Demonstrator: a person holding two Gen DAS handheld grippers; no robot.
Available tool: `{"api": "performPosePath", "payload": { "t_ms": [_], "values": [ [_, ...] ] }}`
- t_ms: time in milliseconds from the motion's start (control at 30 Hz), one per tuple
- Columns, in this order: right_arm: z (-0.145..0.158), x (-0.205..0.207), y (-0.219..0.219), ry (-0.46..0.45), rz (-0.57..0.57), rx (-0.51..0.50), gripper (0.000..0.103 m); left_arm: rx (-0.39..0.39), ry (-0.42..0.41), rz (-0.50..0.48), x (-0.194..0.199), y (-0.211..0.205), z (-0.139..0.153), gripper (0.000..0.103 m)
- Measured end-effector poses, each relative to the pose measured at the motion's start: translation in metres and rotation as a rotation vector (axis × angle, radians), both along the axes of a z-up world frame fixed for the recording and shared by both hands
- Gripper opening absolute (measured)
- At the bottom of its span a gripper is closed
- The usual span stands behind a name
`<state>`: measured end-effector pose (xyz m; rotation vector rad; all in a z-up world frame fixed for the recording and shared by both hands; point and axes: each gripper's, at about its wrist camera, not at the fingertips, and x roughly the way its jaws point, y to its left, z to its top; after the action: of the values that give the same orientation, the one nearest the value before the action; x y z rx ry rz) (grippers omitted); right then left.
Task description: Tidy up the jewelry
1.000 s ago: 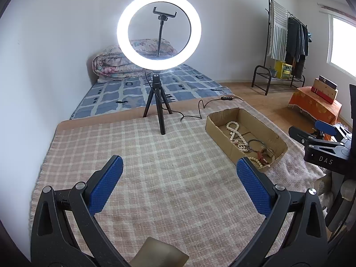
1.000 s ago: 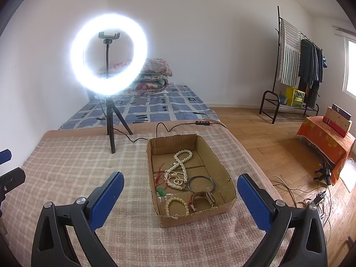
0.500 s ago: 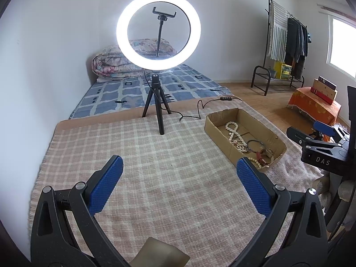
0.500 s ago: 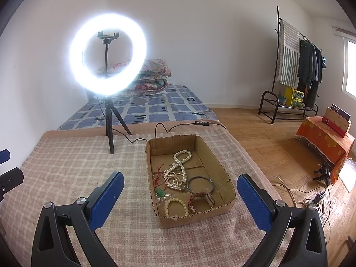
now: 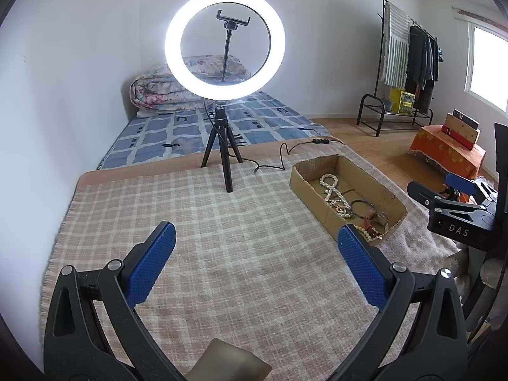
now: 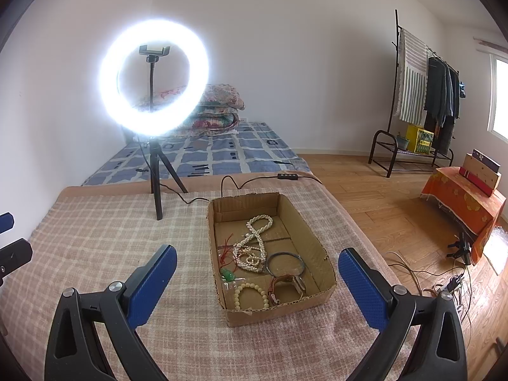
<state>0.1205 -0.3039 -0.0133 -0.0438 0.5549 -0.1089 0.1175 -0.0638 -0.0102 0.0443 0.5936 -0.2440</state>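
A shallow cardboard box (image 6: 317, 247) sits on a checked blanket (image 6: 95, 247); it also shows in the left wrist view (image 5: 308, 187). Inside lie a pearl necklace (image 6: 258, 227), a dark bangle (image 6: 285, 262), a bead bracelet (image 6: 250, 293), a brown-strapped watch (image 6: 287, 284) and a green pendant (image 6: 228, 273). My right gripper (image 6: 257, 281) is open and empty, held above the box's near end. My left gripper (image 5: 255, 260) is open and empty over the bare blanket, left of the box. The right gripper's body shows in the left view (image 5: 457, 219).
A lit ring light on a tripod (image 6: 155, 79) stands at the blanket's far edge, its cable (image 6: 241, 184) running behind the box. A mattress with folded quilts (image 6: 206, 155) lies beyond. Wood floor, a clothes rack (image 6: 419, 101) and an orange-draped stand (image 6: 463, 200) are to the right.
Both views have shifted only slightly; the box sits a touch lower and nearer in the right wrist view. Both grippers stay open and empty.
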Motion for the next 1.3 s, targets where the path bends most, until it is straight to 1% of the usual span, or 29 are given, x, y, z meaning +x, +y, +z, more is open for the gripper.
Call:
{"api": "performPosePath", "payload": {
  "t_ms": [700,1167,1300],
  "values": [
    [0.001,0.0,0.0,-0.007,0.0,-0.003,0.103,-0.001,0.004,-0.007,0.001,-0.005,0.001,0.103],
    [0.0,0.0,0.002,0.003,0.006,-0.003,0.103,0.02,-0.025,0.005,-0.003,-0.011,0.003,0.103],
    [-0.002,0.001,0.002,0.01,0.008,-0.001,0.103,0.011,-0.032,-0.004,-0.002,-0.011,0.004,0.103]
  ]
}}
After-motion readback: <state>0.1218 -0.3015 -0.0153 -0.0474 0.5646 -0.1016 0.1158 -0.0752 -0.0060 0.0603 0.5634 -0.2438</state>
